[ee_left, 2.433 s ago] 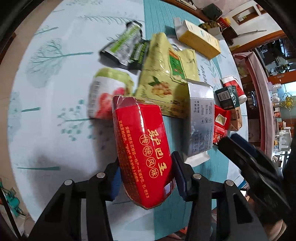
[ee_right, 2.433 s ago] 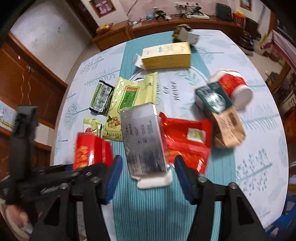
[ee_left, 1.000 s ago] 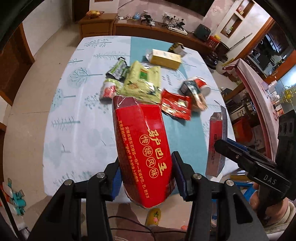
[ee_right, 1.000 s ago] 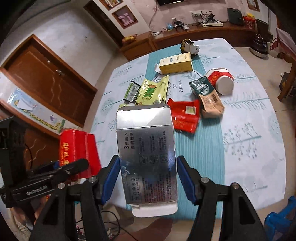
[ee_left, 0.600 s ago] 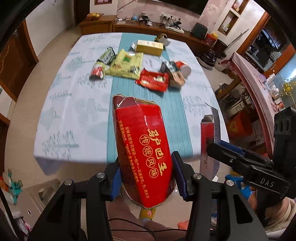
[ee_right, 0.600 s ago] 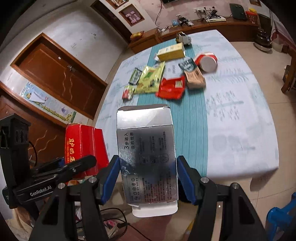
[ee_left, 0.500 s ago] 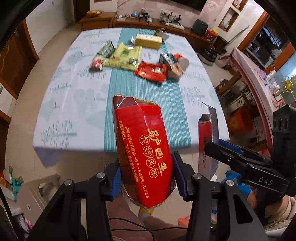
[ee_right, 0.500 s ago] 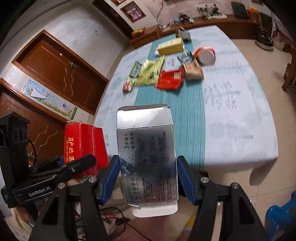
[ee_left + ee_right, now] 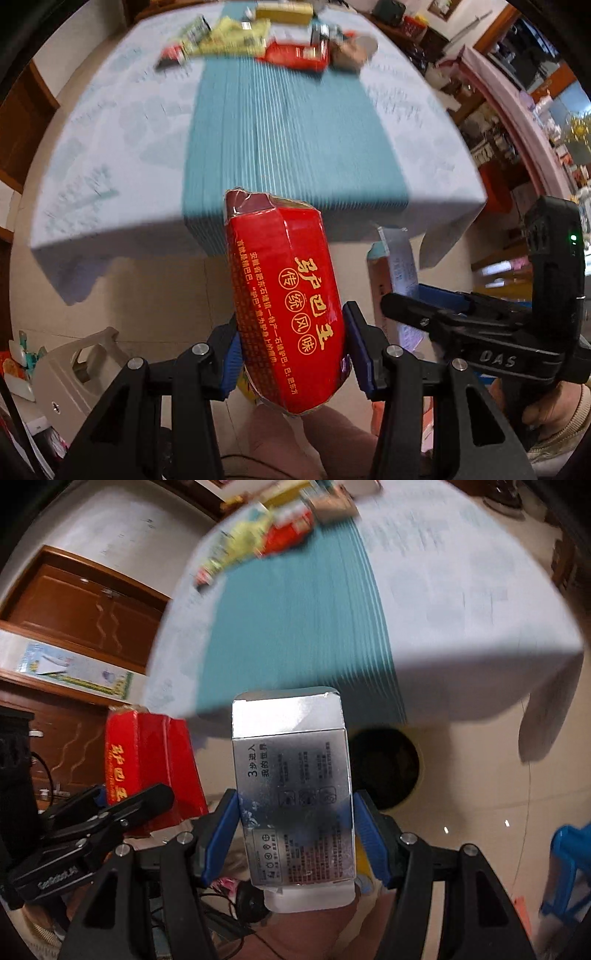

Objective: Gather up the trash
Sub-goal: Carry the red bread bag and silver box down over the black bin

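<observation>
My left gripper (image 9: 293, 352) is shut on a red packet (image 9: 286, 295) with gold Chinese lettering, held in front of the table's near edge, over the floor. My right gripper (image 9: 295, 836) is shut on a silver carton (image 9: 291, 786) with an open top flap. Each gripper shows in the other's view: the right one with the carton (image 9: 397, 273) at the right, the left one with the red packet (image 9: 147, 764) at the left. Several wrappers and boxes (image 9: 295, 55) lie blurred at the table's far end.
The table (image 9: 110, 147) has a pale cloth and a teal runner (image 9: 291, 140). A dark round bin opening (image 9: 388, 764) sits on the tiled floor below the table edge. A beige stool (image 9: 74, 373) is at the lower left, a blue stool (image 9: 569, 864) at the right.
Both grippers have pulled back and down from the table with their items. The table edge now sits high in view, and the floor and dark bin have come into sight.
</observation>
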